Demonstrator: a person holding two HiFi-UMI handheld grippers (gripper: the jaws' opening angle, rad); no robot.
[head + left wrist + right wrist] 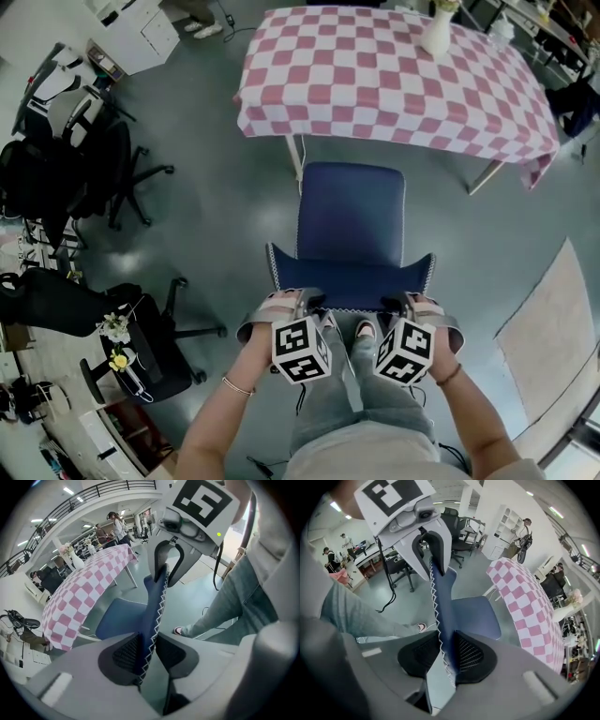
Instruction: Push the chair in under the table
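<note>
While left tongs (303,297) and right tongs (406,300) clamp the backrest (352,277), uneven pushing may skew the chair (352,211) into a counter leg (296,161).

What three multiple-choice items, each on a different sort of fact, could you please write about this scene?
1. Where is the chair seat?
A) fully under the table
B) out in front of the table
C) on top of the table
2. What colour is the tablecloth?
A) pink and white checks
B) plain green
C) black
3. What is between each gripper's jaws?
A) nothing
B) the chair backrest
C) a table leg

B: the whole seat shows clear of the cloth's edge.
A: the checks show in every view.
B: the left gripper and right gripper both close on it.
</note>
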